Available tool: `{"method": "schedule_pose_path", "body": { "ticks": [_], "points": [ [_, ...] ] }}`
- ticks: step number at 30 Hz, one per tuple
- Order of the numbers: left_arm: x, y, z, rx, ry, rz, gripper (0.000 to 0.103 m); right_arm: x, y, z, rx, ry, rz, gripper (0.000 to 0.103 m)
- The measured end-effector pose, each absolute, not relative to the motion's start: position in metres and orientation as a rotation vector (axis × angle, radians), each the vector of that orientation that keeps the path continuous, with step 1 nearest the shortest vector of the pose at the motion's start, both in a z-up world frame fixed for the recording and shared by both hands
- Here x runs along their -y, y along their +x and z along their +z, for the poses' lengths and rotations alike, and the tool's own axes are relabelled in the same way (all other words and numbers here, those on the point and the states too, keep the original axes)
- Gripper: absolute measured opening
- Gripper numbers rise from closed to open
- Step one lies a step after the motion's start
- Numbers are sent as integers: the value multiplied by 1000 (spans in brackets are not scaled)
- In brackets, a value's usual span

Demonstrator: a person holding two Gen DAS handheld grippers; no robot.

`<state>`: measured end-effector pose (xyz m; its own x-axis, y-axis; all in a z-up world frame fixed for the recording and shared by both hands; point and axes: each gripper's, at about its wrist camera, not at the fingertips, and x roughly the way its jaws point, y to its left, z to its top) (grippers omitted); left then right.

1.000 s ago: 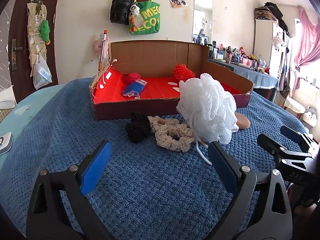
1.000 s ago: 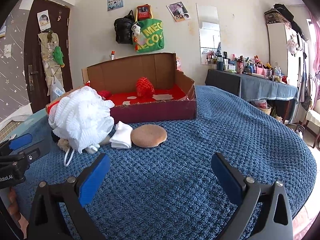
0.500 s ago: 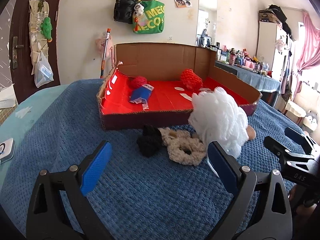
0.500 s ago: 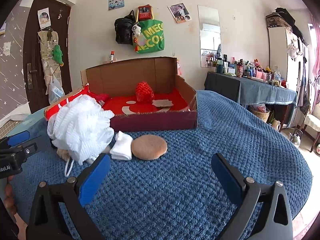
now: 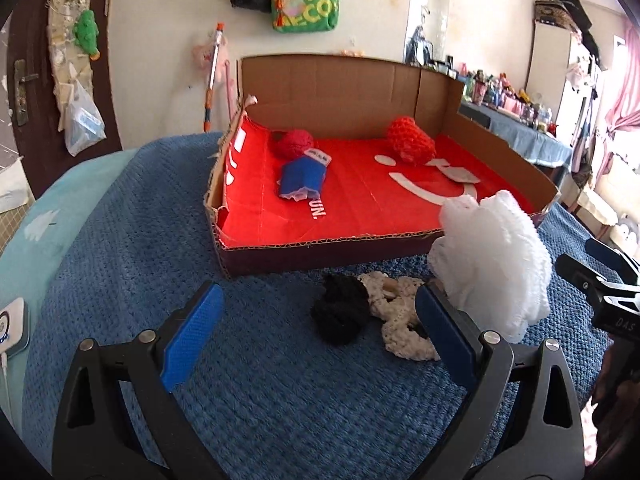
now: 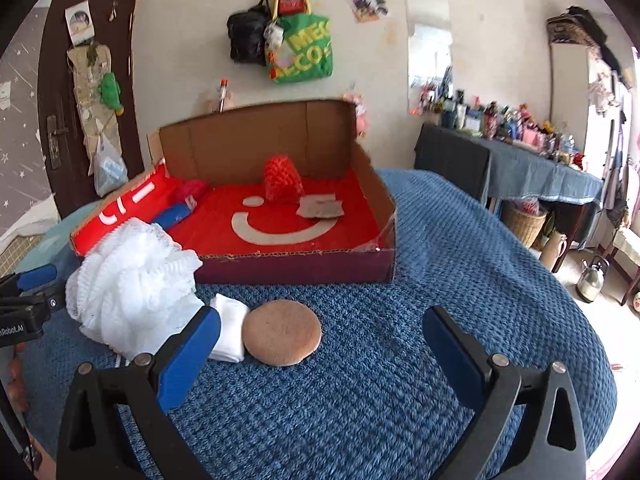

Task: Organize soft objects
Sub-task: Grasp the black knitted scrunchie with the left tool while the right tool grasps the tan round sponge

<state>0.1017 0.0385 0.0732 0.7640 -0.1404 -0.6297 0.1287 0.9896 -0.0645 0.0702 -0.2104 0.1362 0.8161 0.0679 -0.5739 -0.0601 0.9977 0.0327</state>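
The shallow cardboard box with the red printed lining (image 5: 360, 200) is serving as the collecting place, and by the look of it the sorting is only partly done. Lying inside the box are a dark red yarn ball (image 5: 294, 142), a bright red crocheted pouch (image 5: 410, 146) toward its back wall, and a blue folded fabric piece with a white label (image 5: 302, 178) just in front of the yarn ball.

Five soft items are waiting on the blue knitted blanket (image 5: 140, 248) in front of the box's near wall: a black fuzzy scrunchie (image 5: 340, 314), a cream crocheted scrunchie (image 5: 400, 320) touching it, a white mesh bath pouf (image 5: 496, 264) leaning close to the near wall, a folded white cloth (image 6: 230, 330), and a round tan powder puff (image 6: 282, 332) beside that cloth. I judge these as the remaining work.

The left gripper (image 5: 316, 336) is hovering over the blanket in front of the box, jaws spread wide and gripping nothing, with the black scrunchie lying between and beyond them. The right gripper (image 6: 320, 348) is likewise gaping wide and empty, with the tan puff sitting just ahead of its gap.
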Motion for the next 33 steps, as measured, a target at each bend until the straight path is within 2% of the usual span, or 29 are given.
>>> {"method": "schedule_pose_path", "body": {
  "ticks": [13,22,24,26,30,33],
  "points": [
    [-43,127,61,-826,52,-212,98,231,115,110,-921,49,247,103],
    [-38,138,54,-854,68,-255,98,214,123,99,-960,-99,249,102],
    [-39,139,54,-851,70,-249,96,211,125,100,-958,-109,250,100],
    [-39,139,53,-854,83,-251,90,208,128,102,-955,-120,249,96],
    [-40,140,50,-857,117,-238,89,203,128,103,-946,-133,258,93],
    [-41,141,48,-867,101,-261,79,199,128,102,-939,-147,256,90]
  ]
}}
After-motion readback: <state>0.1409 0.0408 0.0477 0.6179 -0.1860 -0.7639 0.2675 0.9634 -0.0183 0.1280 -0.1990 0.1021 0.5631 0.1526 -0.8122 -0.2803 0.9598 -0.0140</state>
